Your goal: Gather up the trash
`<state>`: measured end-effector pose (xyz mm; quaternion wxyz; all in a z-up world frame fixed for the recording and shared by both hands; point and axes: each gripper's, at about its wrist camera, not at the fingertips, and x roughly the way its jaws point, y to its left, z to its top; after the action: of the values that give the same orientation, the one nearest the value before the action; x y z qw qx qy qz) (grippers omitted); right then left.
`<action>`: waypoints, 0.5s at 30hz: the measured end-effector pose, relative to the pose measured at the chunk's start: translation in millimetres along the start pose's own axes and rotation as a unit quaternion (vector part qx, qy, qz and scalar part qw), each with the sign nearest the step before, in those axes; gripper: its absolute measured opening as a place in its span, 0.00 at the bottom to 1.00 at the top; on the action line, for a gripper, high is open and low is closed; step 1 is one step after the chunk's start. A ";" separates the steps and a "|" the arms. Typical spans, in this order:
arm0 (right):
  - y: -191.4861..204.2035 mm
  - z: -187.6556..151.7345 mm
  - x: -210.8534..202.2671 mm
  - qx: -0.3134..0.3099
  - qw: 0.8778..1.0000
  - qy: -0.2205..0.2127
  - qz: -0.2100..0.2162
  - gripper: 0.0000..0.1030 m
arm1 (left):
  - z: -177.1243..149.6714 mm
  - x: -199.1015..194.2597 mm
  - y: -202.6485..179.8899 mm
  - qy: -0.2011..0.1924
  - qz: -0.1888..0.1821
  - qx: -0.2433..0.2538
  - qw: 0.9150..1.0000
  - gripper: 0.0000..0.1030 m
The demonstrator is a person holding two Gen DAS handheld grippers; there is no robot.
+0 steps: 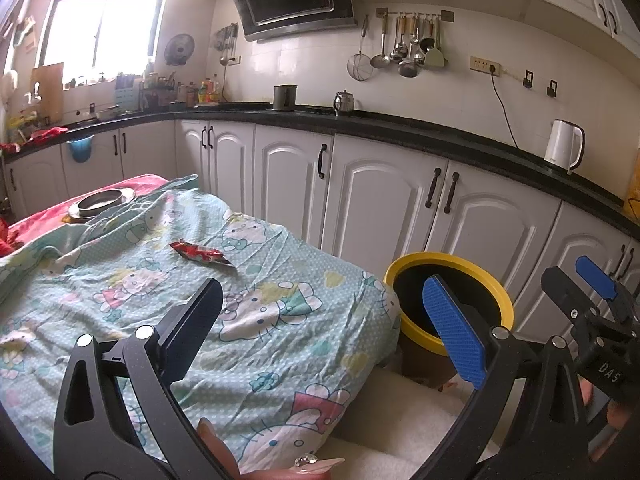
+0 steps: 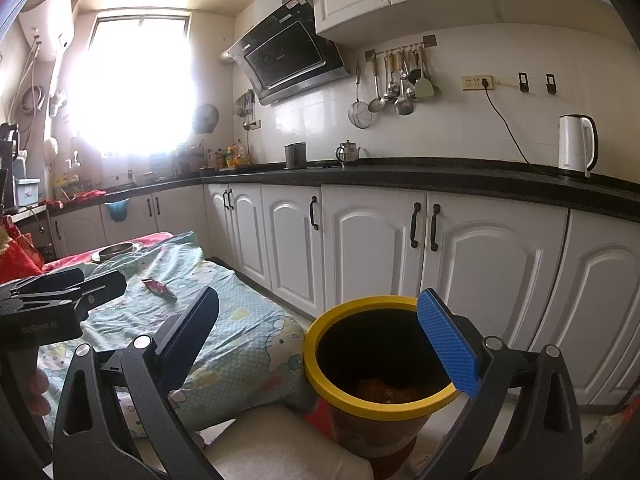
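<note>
A red snack wrapper [image 1: 202, 254] lies on the Hello Kitty cloth [image 1: 168, 304] covering the table; it also shows in the right wrist view [image 2: 159, 289]. A yellow-rimmed trash bin [image 1: 450, 300] stands on the floor off the table's right end, with red trash inside [image 2: 384, 390]. My left gripper [image 1: 322, 320] is open and empty above the cloth, short of the wrapper. My right gripper [image 2: 318, 336] is open and empty over the bin's rim [image 2: 320, 384]. The right gripper also shows in the left wrist view [image 1: 576, 280], and the left gripper in the right wrist view [image 2: 86, 288].
A metal bowl [image 1: 102, 200] sits at the table's far end on a red cloth [image 1: 44, 216]. White cabinets [image 1: 372, 208] and a black counter [image 1: 400, 128] run along the right, with a white kettle [image 1: 564, 146]. A white cushion [image 2: 280, 444] lies below the bin.
</note>
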<state>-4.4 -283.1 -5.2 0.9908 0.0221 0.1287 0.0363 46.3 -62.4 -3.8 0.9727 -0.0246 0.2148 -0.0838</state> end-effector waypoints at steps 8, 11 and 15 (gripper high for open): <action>2.3 -0.9 -0.5 0.001 1.000 0.001 0.000 0.94 | 1.0 -1.0 0.9 0.001 0.001 -0.002 1.000 0.89; 2.5 -0.9 -0.7 0.000 1.000 -0.001 -0.001 0.94 | 1.5 -1.3 1.1 0.001 0.001 -0.002 1.000 0.89; 2.9 -1.1 -1.0 0.002 1.000 0.000 -0.001 0.94 | 1.4 -1.3 0.8 0.001 0.001 -0.002 1.000 0.89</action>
<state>-5.8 -280.3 -5.8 0.9908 0.0234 0.1285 0.0349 45.8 -61.3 -2.0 0.9726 -0.0266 0.2157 -0.0823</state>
